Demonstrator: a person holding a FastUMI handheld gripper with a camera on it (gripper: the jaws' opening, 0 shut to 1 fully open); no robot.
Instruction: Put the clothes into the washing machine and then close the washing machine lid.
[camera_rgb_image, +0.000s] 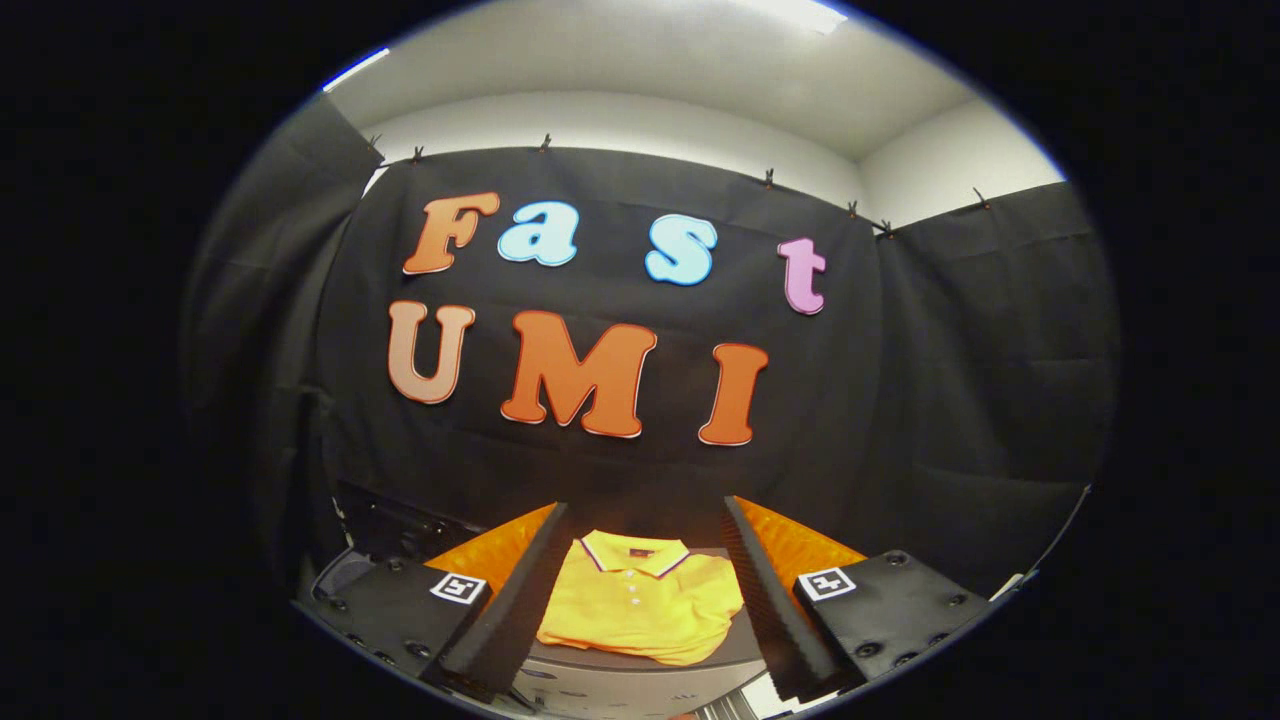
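A folded yellow polo shirt (640, 608) with a striped collar and small white buttons lies on a dark flat surface (735, 650) at the lower centre of the frame. The hand-held gripper (645, 515) is spread wide and holds nothing; the shirt sits between its two fingers, slightly ahead, touching neither.

Hand-held gripper (645, 590) fingers spread — folded shirt (640, 610) lies between, untouched.

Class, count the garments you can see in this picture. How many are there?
1: a folded yellow polo shirt on the dark surface, between the open tongs. More could be hidden beneath.
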